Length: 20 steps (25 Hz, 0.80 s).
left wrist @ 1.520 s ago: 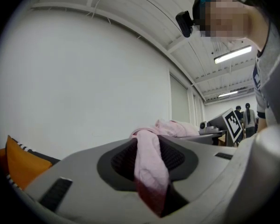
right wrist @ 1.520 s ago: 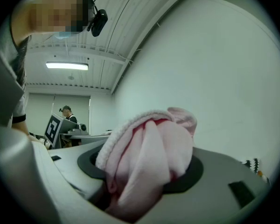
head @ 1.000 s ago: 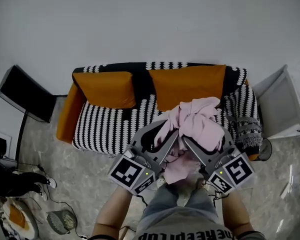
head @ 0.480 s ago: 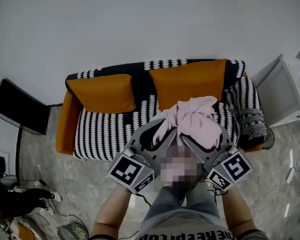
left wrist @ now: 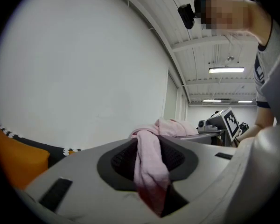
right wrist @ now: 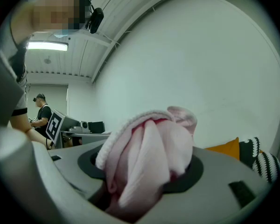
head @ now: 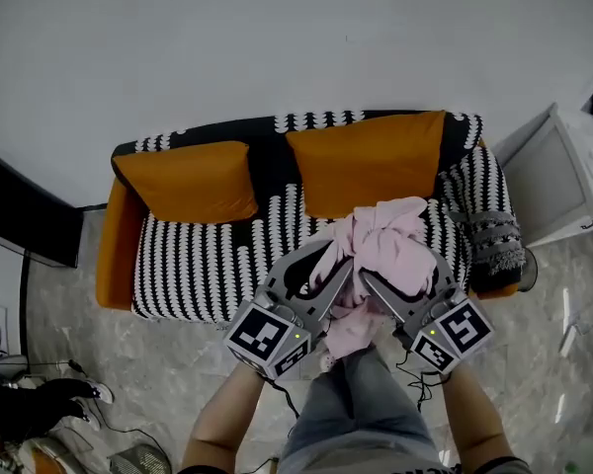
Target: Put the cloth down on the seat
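Observation:
A bunched pink cloth point(head: 385, 250) hangs between both grippers, held up in front of the sofa. My left gripper point(head: 328, 265) is shut on a narrow fold of the cloth point(left wrist: 149, 169). My right gripper point(head: 407, 270) is shut on a thick wad of the cloth point(right wrist: 149, 162). The sofa seat point(head: 212, 260) has a black-and-white striped cover and lies beyond and below the cloth. Two orange cushions point(head: 188, 181) lean on the backrest. The cloth's lower end hangs down between the grippers over the person's legs.
A grey patterned throw point(head: 494, 245) drapes over the sofa's right arm. A white cabinet point(head: 563, 186) stands to the right, a dark panel point(head: 20, 215) to the left. Cables and shoes point(head: 49, 403) lie on the marble floor at lower left. A white wall rises behind the sofa.
The sofa has shifted left and slightly up in the head view as the view moved. Both grippers keep their hold on the cloth in nearly the same place.

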Tool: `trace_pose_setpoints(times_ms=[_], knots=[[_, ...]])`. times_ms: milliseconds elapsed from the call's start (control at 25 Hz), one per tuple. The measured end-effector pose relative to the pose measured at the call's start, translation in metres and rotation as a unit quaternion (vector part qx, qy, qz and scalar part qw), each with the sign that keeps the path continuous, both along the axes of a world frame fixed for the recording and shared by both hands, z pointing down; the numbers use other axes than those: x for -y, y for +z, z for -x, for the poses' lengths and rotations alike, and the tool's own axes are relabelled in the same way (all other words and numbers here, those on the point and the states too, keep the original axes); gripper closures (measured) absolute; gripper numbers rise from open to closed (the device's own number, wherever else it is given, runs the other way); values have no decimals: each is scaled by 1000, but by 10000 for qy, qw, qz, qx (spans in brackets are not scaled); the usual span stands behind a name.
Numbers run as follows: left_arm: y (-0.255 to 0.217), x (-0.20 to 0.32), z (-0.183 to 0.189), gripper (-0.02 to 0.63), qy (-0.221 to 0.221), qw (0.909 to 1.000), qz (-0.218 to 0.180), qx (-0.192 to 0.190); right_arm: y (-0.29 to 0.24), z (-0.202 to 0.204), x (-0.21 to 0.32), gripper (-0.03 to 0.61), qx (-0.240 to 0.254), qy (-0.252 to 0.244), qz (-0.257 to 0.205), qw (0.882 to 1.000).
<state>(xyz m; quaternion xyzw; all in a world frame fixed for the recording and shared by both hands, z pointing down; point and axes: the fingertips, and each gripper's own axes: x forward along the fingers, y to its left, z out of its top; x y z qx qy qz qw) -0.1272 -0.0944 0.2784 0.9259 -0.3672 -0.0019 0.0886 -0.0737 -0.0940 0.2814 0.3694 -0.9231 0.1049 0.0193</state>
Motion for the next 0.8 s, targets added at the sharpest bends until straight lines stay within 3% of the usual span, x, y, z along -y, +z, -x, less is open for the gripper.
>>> trace_pose_setpoints(times_ms=[400,800], knots=[[85,46,3,466,24,9992,364,172,84,4,45,267,-87,110,430,9990],[195,81,12,473,-179,9948,998,125,193,13,81,267,-173,47,884,9959]])
